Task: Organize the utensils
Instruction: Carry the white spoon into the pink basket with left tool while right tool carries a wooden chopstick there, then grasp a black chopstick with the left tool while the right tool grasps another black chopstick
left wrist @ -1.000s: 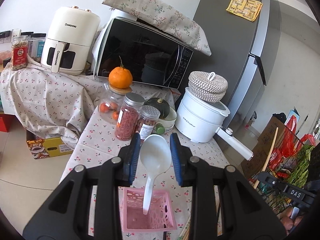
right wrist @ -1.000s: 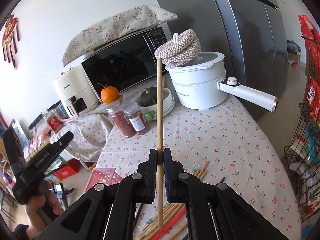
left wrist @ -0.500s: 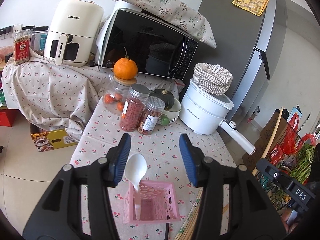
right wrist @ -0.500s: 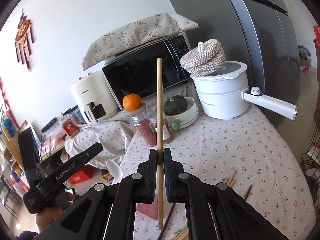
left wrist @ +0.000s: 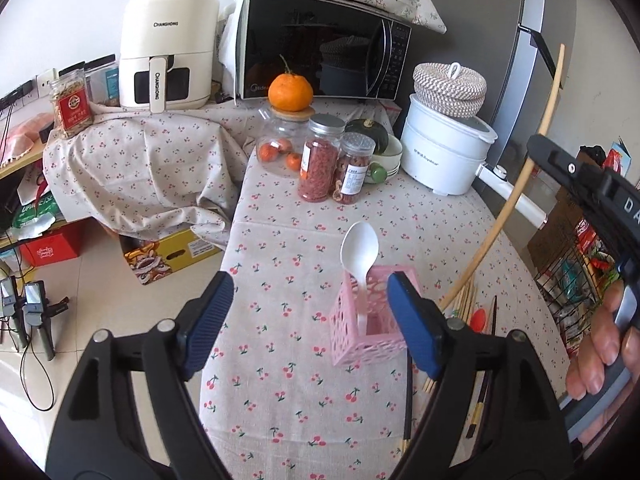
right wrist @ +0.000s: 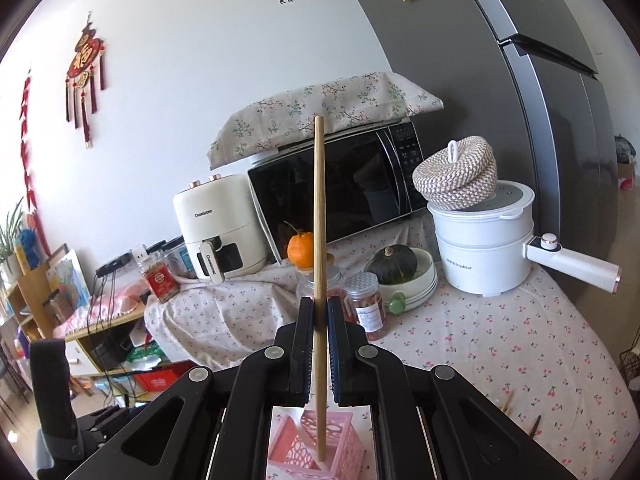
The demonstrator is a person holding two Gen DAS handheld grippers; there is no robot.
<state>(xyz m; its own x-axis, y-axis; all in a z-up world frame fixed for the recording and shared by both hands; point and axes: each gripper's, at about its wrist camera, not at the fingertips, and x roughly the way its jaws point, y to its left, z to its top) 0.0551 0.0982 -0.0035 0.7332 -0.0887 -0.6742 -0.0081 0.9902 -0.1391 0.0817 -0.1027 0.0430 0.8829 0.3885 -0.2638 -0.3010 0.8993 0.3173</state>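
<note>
Nearest in the left wrist view, the left gripper [left wrist: 308, 316] has its jaws opening with nothing between the pads; the pink basket [left wrist: 366, 322] sits just past its right pad, near the front of the tablecloth [left wrist: 280, 360]. The white spoon [left wrist: 359, 254] stands in that basket, handle down and bowl up, leaning on the rim; it looks light and rigid, and probably tips easily. The right gripper [right wrist: 319, 312] is clamped tight on a wooden chopstick [right wrist: 319, 216], held upright about midway along its length, its lower end hanging over the basket's open top. The stick appears thin, stiff, light and smooth, so a grip near the middle seems sensible to stop it pivoting. More chopsticks [left wrist: 466, 300] lie loose on the cloth towards the right edge, beside the basket. Further back stand two lidded jars [left wrist: 320, 160] of red and brown dried goods, a glass jar [left wrist: 280, 144] with small oranges inside and one orange on its lid, and a bowl [left wrist: 390, 156] holding a dark squash. At the far right corner sits a white pot [left wrist: 444, 156] under a woven cover.
</note>
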